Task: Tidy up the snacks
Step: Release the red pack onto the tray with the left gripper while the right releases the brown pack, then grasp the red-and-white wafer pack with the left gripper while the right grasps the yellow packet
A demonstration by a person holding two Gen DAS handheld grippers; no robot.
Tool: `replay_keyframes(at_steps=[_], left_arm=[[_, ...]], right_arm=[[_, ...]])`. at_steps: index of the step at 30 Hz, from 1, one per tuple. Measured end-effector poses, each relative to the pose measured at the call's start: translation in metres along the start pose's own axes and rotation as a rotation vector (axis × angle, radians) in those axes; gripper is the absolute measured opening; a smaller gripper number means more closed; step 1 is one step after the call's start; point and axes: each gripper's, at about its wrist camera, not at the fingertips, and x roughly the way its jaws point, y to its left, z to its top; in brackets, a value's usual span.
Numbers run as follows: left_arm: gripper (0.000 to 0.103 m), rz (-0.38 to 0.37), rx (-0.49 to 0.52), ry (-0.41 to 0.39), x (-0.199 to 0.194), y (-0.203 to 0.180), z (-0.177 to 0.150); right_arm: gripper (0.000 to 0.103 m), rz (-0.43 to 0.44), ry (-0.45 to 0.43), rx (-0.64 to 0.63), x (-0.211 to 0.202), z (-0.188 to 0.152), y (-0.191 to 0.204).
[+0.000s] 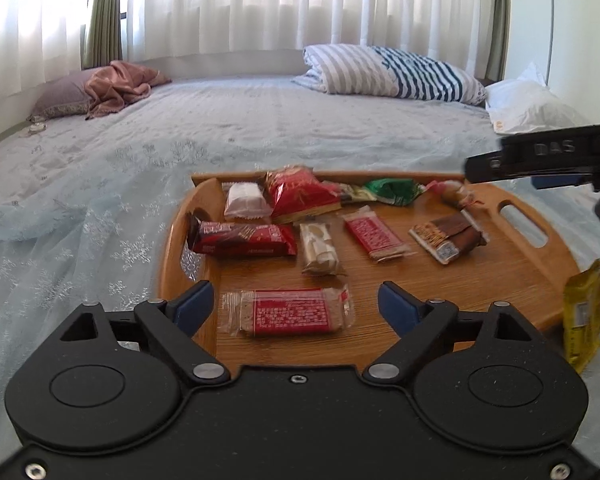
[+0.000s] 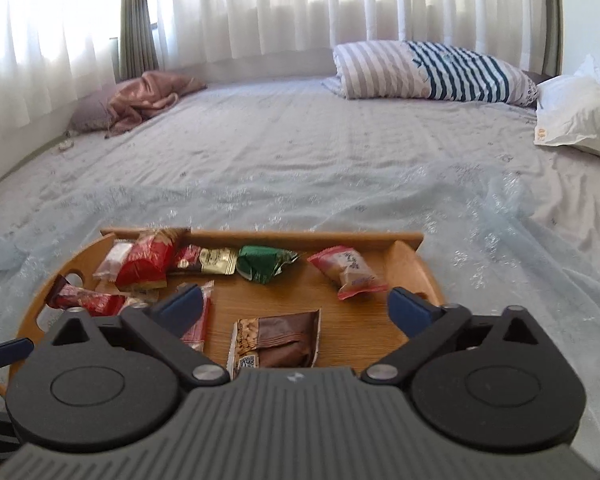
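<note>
Broadly, the snacks are gathered on a wooden tray [image 1: 516,280] that rests on a bed [image 1: 260,120]. Left gripper [image 1: 296,304]: jaws spread wide, empty, hovering over the tray's near edge with a red-labelled clear packet [image 1: 290,312] lying flat between and just beyond the fingertips; no contact can be seen. Right gripper [image 2: 294,308]: jaws likewise spread, empty, held above the tray's near side over a brown peanut packet [image 2: 276,344]. Along the tray's far wall lie a white packet [image 1: 244,199], a red bag [image 1: 300,194], a green packet [image 1: 392,190] and, toward the right handle, a pink packet [image 2: 346,270]. Across the tray's middle lie a dark red bar [image 1: 242,238], a pale packet [image 1: 320,250] and a small red packet [image 1: 374,236]. A yellow packet [image 1: 582,316] sits off the tray, just beside its right rim. Judged progress: nearly everything is collected, though loosely scattered rather than sorted; the yellow packet remains to be brought in, and any tidier grouping is not yet done.
</note>
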Motion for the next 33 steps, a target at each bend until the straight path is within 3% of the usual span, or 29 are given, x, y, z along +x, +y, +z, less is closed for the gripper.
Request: replay_keyframes(at_steps=[2,4,10,13,17,20,25,29,31,33], left_arm=[[0.097,-0.029,-0.017,-0.013,-0.019,-0.005,-0.004],[0.098,-0.09,-0.033,-0.002,-0.037,-0.015,-0.012],[0.098,-0.177,-0.082,0.072,-0.057,-0.054,-0.039],[0.097,-0.144,-0.044,0.106,-0.049,-0.077,-0.05],[0.095,-0.061,0.034,0.115,-0.036,-0.101,-0.059],[0.095,-0.018,0.084,0.103,-0.029,-0.114,-0.06],[0.092,-0.004,0.081,0.105,-0.024,-0.124,-0.057],[0.076,0.008,0.123,0.075,-0.026,-0.134,-0.057],[0.064,0.019,0.132,0.055,-0.027,-0.138,-0.058],[0.063,0.009,0.128,0.045,-0.027,-0.138,-0.059]], right_arm=[[0.103,-0.034,-0.037,0.0,-0.029,-0.008,-0.009],[0.103,-0.094,-0.045,0.004,-0.056,-0.026,-0.019],[0.103,-0.193,0.049,0.084,-0.091,-0.092,-0.042],[0.103,-0.175,0.086,0.06,-0.088,-0.106,-0.041],[0.103,-0.066,0.1,0.088,-0.074,-0.108,-0.041],[0.099,-0.09,0.13,0.05,-0.058,-0.107,-0.037],[0.089,-0.099,0.163,0.0,-0.046,-0.109,-0.031],[0.079,-0.101,0.16,-0.002,-0.049,-0.109,-0.032],[0.066,-0.099,0.155,0.003,-0.052,-0.109,-0.035],[0.059,-0.093,0.144,0.011,-0.058,-0.109,-0.036]])
